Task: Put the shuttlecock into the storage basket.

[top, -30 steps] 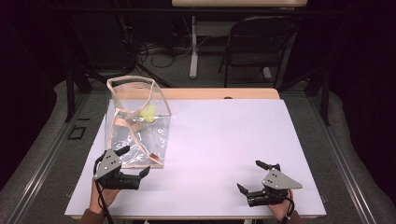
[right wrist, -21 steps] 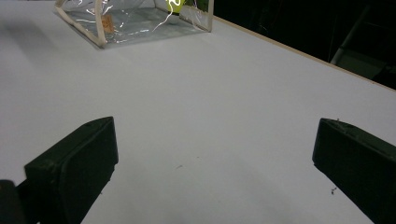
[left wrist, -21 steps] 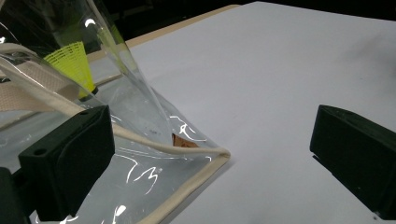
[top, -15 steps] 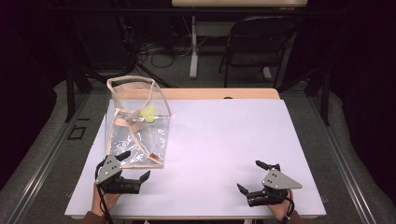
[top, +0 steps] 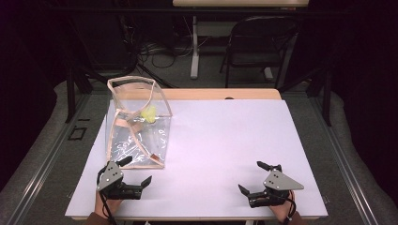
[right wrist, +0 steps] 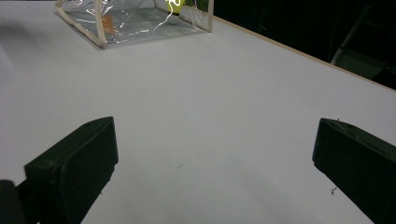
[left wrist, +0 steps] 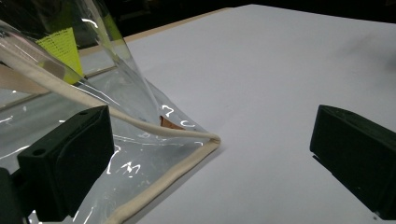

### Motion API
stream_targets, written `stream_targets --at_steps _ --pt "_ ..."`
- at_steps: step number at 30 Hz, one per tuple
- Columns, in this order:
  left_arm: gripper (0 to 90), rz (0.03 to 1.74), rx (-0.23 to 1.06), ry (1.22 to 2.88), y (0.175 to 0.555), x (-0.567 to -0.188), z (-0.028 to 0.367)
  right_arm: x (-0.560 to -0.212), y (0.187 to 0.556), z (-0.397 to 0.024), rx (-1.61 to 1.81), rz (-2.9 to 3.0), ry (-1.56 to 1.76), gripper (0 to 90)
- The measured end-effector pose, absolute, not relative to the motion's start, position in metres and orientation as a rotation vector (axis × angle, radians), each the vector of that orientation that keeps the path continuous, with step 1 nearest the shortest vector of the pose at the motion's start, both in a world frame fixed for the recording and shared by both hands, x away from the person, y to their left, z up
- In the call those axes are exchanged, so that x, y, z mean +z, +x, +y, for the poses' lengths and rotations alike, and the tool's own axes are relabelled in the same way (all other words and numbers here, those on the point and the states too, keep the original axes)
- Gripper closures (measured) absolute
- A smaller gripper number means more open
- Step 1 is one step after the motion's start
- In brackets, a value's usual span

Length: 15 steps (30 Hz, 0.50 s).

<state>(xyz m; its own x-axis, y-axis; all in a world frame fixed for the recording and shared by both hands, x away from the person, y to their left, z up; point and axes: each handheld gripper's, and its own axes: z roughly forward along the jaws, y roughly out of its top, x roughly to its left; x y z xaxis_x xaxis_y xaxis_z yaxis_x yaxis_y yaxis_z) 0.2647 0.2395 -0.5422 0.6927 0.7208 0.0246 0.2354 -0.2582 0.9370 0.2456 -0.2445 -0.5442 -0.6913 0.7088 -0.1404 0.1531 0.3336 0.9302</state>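
Jaws on both tools stand wide apart and hold nothing: the left gripper (top: 135, 174) sits at the near left, just beside the near corner of the clear bag (top: 136, 126), seemingly poised to take its cream piping, while the right gripper (top: 257, 179) idles well apart at the near right. Farther back, inside the bag, a yellow-green item (top: 149, 114) and a small brown tag (left wrist: 169, 123) are too blurred by glare to identify.

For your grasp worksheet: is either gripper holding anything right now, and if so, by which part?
Nothing is held. The left gripper is open beside the clear bag's near corner; the right gripper is open over bare table.
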Motion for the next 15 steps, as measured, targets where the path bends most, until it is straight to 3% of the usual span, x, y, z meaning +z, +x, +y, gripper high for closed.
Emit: stream_targets --at_steps 15 --pt "0.0 0.756 0.551 1.836 0.2645 -0.547 0.2388 -0.5444 0.2456 -0.2445 1.353 2.07 0.753 0.0"
